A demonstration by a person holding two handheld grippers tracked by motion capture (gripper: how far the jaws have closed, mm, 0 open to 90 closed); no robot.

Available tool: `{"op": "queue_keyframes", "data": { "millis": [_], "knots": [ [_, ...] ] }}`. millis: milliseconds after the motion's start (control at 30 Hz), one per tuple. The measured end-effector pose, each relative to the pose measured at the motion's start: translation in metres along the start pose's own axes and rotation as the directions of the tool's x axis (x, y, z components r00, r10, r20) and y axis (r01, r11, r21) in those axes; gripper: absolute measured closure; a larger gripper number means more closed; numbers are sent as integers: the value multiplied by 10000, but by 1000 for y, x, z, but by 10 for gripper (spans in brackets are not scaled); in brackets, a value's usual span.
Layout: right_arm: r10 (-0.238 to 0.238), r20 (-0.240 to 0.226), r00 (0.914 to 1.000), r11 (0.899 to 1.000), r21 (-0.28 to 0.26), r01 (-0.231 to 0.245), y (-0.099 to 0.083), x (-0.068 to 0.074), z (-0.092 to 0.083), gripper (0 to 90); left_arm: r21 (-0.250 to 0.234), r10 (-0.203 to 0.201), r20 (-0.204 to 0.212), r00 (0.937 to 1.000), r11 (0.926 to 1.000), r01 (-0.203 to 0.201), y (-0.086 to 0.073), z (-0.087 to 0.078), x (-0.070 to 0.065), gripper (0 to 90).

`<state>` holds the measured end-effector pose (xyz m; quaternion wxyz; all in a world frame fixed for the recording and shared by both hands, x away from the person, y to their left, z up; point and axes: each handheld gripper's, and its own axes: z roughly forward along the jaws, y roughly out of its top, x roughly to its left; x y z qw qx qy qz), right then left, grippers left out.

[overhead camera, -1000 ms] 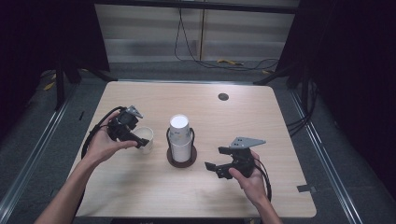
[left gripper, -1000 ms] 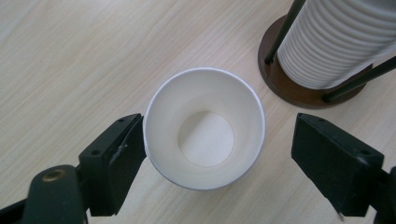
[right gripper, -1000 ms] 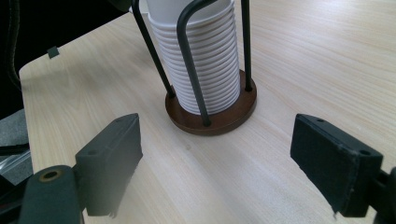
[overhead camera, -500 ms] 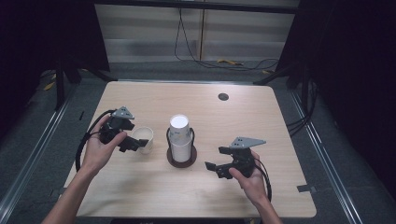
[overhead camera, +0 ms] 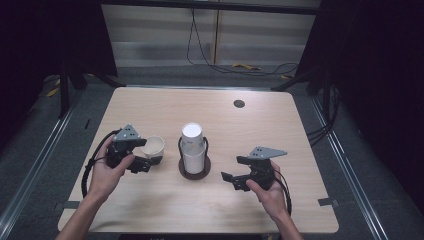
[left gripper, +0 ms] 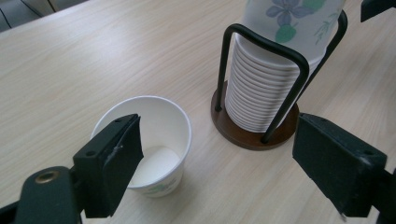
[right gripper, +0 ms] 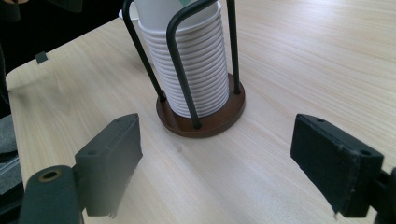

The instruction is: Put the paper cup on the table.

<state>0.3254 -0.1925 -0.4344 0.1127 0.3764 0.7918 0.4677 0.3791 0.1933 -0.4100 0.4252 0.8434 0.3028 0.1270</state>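
Note:
A single white paper cup (overhead camera: 153, 146) (left gripper: 152, 149) stands upright on the table, left of the holder. A stack of paper cups (overhead camera: 192, 148) (left gripper: 275, 70) (right gripper: 191, 60) sits upside down in a black wire holder with a round brown base (overhead camera: 195, 172) (right gripper: 205, 119). My left gripper (overhead camera: 146, 163) (left gripper: 219, 163) is open just beside the loose cup, its left jaw over the cup's rim, nothing held. To the right of the holder my right gripper (overhead camera: 232, 175) (right gripper: 219, 163) is open and faces the stack from a short distance.
The wooden table (overhead camera: 250, 130) has a small dark round grommet (overhead camera: 239, 103) near its far edge. Cables trail on the floor beyond the table. Bare wood lies in front of the holder and along the table's right side.
My left gripper has drawn back toward the table's left and front, away from the loose cup, which stays standing. The right gripper has not moved.

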Motion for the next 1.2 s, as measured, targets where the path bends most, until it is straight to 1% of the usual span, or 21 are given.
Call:
{"op": "queue_keyframes", "data": {
  "millis": [33,67,100,133,267,333,367,533,567,600,633,667,700,733,767,867,900,967,1033,1133,1200],
  "knots": [
    [-4,9,10000,10000,65,4,0,0,0,158,149,93,6,10000,9998,-93,-1,2,-1,159],
    [4,22,10000,10000,97,-4,0,1,1,158,106,-11,82,10000,9999,10,-2,4,-3,159],
    [-15,15,10000,9999,125,15,-1,1,1,158,32,-146,330,9993,9999,145,-4,5,-4,159],
    [-22,8,10000,9999,136,22,-1,2,2,158,-18,-219,464,9987,9998,220,-5,6,-6,159],
    [-26,59,10000,9998,200,24,-1,3,3,158,-157,-234,293,9993,9996,239,-12,8,-14,159],
    [5,88,10000,9997,262,-8,-1,3,3,158,-337,-515,261,9983,9981,523,-16,9,-17,159],
    [-13,107,9999,9994,342,10,-2,3,2,158,-378,-530,235,9983,9978,539,-17,9,-20,159],
    [84,188,9998,9995,293,-89,-6,4,-1,158,-496,-270,462,9986,9983,293,-22,9,-33,159],
    [64,168,9998,9996,260,-69,-6,4,-2,158,-548,-245,447,9987,9981,269,-25,9,-35,159],
    [115,171,9998,9996,241,-119,-7,4,-2,158,-612,-121,327,9994,9980,141,-29,8,-38,162],
    [115,151,9998,9996,239,-119,-7,4,-2,158,-544,76,167,9998,9985,-67,-33,7,-40,162],
    [95,154,9998,9997,221,-98,-7,5,-2,158,-466,3,194,9998,9989,7,-34,6,-40,158],
    [111,149,9998,9997,217,-114,-7,6,-3,158,-541,-389,342,9987,9977,408,-37,6,-39,160],
    [134,135,9998,9997,178,-136,-8,6,-3,158,-684,-829,627,9946,9938,871,-41,5,-38,160],
    [140,150,9998,9998,171,-142,-8,7,-3,158,-630,-1028,809,9914,9922,1080,-45,6,-37,159],
    [152,192,9997,9998,144,-155,-11,8,-2,159,-642,-1026,644,9926,9922,1067,-55,8,-40,160],
    [184,192,9996,9997,176,-188,-12,8,-1,158,-481,-938,655,9934,9941,970,-56,10,-40,160],
    [182,196,9996,9995,239,-186,-14,9,1,158,-432,-1042,591,9928,9933,1068,-60,12,-41,159],
    [222,228,9995,9996,178,-226,-16,10,3,159,-326,-961,520,9940,9947,978,-63,14,-42,160],
    [257,445,9987,9995,175,-265,-19,11,4,159,-545,-834,329,9960,9949,851,-69,15,-43,159],
    [372,418,9984,9990,230,-382,-21,10,6,159,-635,-952,250,9951,9933,966,-73,17,-44,160]
  ]
}}
